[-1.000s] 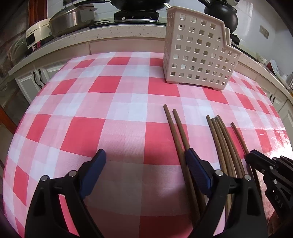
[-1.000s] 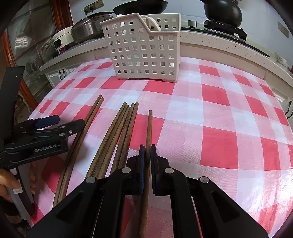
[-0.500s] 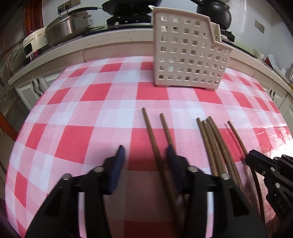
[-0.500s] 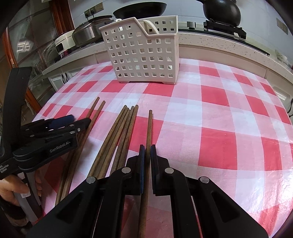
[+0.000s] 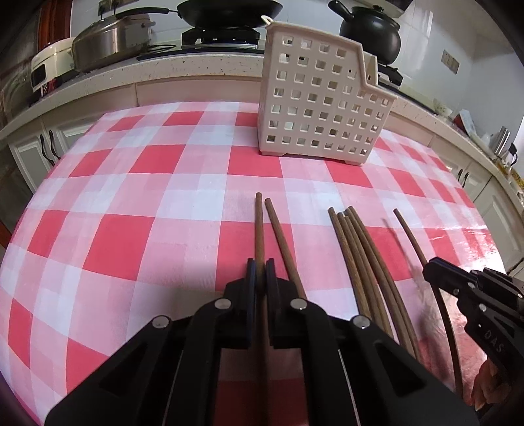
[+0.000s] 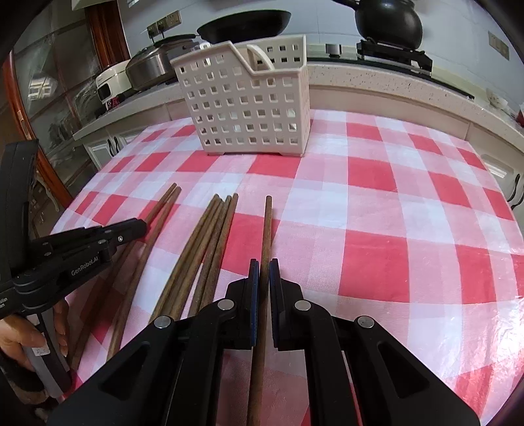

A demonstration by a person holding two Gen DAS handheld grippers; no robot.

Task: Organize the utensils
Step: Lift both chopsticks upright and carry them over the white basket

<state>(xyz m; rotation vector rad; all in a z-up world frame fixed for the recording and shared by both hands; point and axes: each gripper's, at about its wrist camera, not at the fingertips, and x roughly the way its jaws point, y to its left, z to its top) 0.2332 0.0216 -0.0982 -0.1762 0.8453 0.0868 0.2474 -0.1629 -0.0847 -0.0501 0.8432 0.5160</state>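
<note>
Several brown wooden chopsticks lie on the red-and-white checked tablecloth (image 5: 137, 209). My left gripper (image 5: 261, 266) is shut on the leftmost chopstick (image 5: 259, 226); its pair mate (image 5: 283, 242) lies just right of it. A bundle of several chopsticks (image 5: 363, 255) lies further right. My right gripper (image 6: 264, 266) is shut on the rightmost single chopstick (image 6: 267, 226). The bundle (image 6: 213, 236) and the left gripper (image 6: 131, 229) show to its left. The right gripper also shows in the left wrist view (image 5: 432, 267). A white perforated utensil basket (image 5: 321, 108) stands upright beyond the chopsticks, also in the right view (image 6: 249, 108).
A kitchen counter (image 5: 163, 68) runs behind the table with a steel pan (image 5: 111, 39), a black wok (image 5: 229, 9) and a black pot (image 5: 370, 32) on the stove. Cabinets (image 5: 32, 150) stand at the left past the table edge.
My left gripper moved right over the leftmost chopstick and closed on it. My right gripper stayed shut on its chopstick and barely moved.
</note>
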